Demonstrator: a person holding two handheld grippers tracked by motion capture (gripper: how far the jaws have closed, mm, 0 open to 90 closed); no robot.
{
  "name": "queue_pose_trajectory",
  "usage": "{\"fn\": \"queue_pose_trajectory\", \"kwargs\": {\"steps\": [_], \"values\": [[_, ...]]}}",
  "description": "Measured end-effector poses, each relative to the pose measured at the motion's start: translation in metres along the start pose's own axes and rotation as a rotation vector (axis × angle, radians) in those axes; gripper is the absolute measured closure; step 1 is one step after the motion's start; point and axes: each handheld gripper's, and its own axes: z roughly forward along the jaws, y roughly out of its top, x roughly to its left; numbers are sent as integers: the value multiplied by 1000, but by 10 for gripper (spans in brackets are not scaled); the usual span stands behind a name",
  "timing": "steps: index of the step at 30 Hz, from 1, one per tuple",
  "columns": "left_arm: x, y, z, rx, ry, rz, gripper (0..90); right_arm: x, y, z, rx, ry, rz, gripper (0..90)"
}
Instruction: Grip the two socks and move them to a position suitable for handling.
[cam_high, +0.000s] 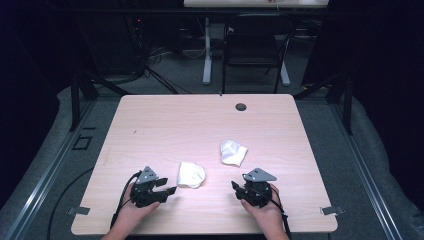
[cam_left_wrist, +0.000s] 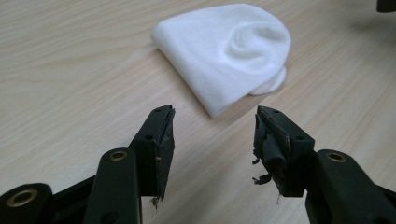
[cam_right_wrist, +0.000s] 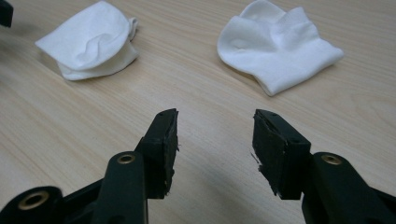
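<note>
Two folded white socks lie on the light wooden table (cam_high: 165, 120). The nearer sock (cam_high: 190, 175) (cam_left_wrist: 229, 51) (cam_right_wrist: 88, 42) rests just right of my left gripper (cam_high: 166, 186) (cam_left_wrist: 212, 126), whose jaws stand open with nothing between them, a short gap from the cloth. The farther sock (cam_high: 233, 152) (cam_right_wrist: 275, 44) lies up and left of my right gripper (cam_high: 238, 187) (cam_right_wrist: 215, 126), also open and holding nothing. Both grippers are held low near the table's front edge, a hand behind each.
A round cable grommet (cam_high: 241, 106) sits near the table's far edge. Beyond the table stand a black chair (cam_high: 255, 47) and a white desk leg (cam_high: 207, 50) on grey floor. Metal rails run along both sides of the table.
</note>
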Motion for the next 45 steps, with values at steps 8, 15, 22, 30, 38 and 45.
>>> {"fn": "queue_pose_trajectory", "kwargs": {"steps": [8,15,22,30,38,45], "values": [[8,0,-6,-34,85,-33,467,3,0,2,20,12,5,550],[11,2,-3,-17,150,-31,476,4,-1,8,64,26,-6,614],[6,8,4,-20,102,-82,580,6,1,8,77,57,-3,669],[-8,29,22,0,85,-31,648,4,2,6,55,50,19,690],[-16,40,43,12,109,-16,680,1,2,5,55,48,26,684],[-16,43,54,26,116,-5,699,1,2,6,55,50,24,676]]}}
